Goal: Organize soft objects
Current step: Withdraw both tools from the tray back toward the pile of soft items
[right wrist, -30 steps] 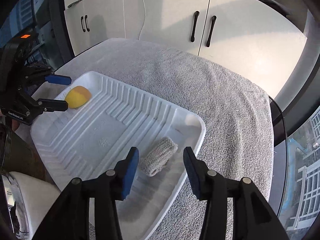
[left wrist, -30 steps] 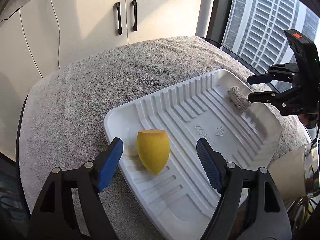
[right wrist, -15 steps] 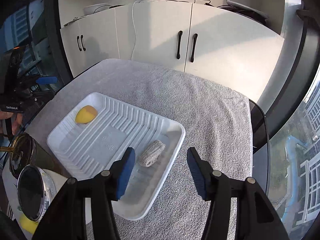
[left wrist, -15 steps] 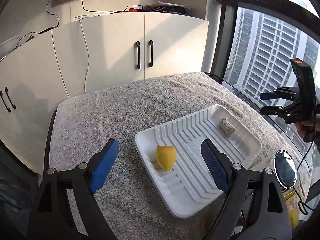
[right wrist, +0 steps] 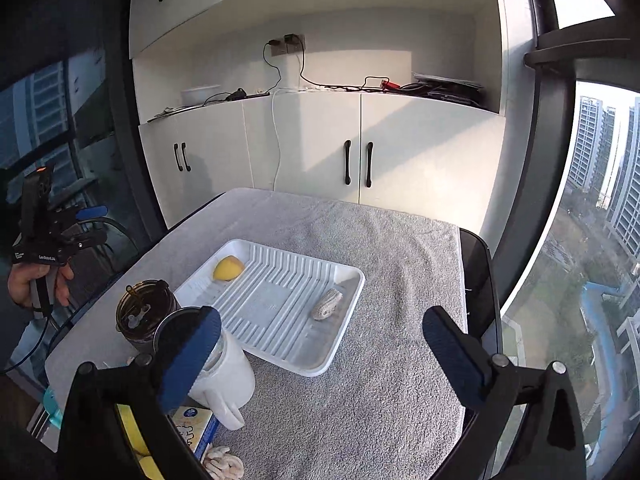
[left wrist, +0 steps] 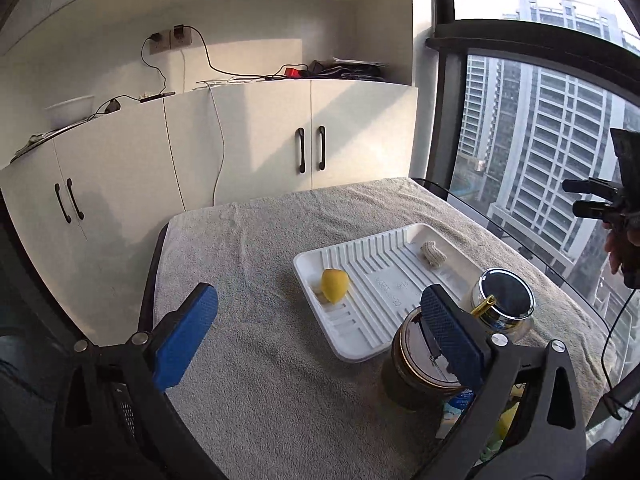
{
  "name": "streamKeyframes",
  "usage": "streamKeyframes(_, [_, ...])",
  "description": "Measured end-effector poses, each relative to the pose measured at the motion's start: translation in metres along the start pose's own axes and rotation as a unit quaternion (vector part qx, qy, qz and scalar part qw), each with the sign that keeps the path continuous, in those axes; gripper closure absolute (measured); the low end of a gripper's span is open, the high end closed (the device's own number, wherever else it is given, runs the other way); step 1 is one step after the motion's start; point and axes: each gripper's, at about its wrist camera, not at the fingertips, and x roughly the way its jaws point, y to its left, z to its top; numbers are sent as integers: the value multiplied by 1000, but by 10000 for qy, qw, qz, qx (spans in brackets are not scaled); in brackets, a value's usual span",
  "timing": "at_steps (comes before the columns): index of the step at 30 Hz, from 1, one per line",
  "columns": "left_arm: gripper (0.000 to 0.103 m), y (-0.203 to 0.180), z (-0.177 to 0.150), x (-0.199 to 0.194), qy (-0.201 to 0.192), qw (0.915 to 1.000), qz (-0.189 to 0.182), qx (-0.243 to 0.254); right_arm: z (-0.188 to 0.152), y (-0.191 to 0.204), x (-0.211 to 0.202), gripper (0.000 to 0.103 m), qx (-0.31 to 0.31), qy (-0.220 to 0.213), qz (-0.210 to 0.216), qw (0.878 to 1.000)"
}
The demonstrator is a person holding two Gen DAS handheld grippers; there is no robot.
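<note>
A white ribbed tray [left wrist: 384, 332] [right wrist: 344, 336] lies on the grey towel-covered table. In it sit a yellow sponge [left wrist: 334, 285] [right wrist: 227, 268] at one end and a small beige knitted roll [left wrist: 434, 254] [right wrist: 327, 304] at the other. My left gripper [left wrist: 320, 336] is open and empty, held high and back from the tray; it also shows at the left of the right wrist view [right wrist: 90, 224]. My right gripper [right wrist: 320, 354] is open and empty, also well back; it shows at the right edge of the left wrist view [left wrist: 588, 198].
A dark jar [left wrist: 420, 364] [right wrist: 144, 316] and a white mug with a shiny lid [left wrist: 502, 300] [right wrist: 224, 372] stand at the tray's near edge. A small carton [right wrist: 192, 424], yellow items and a pale soft object [right wrist: 222, 464] lie near the table's front. White cabinets stand behind; windows flank the table.
Both grippers have pulled up and back from the tray, which now looks smaller. The sponge and knitted roll stay in the tray. The jar and mug have come into view.
</note>
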Motion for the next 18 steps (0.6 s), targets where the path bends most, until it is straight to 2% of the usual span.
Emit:
streamKeyframes(4, [0,-4,-18,-21,-17,9998,-20,-197,-19,8,-15,0,118,-57,-94,9999])
streamKeyframes(9, [0,-16,-58,-46,132,9992,-7,-387,-57,26,-32,0,282,-88,-114,9995])
streamKeyframes(18, [0,-62,-130,-70,573,9980,-89,-260,-130,78,-47,0,586,128,39,9982])
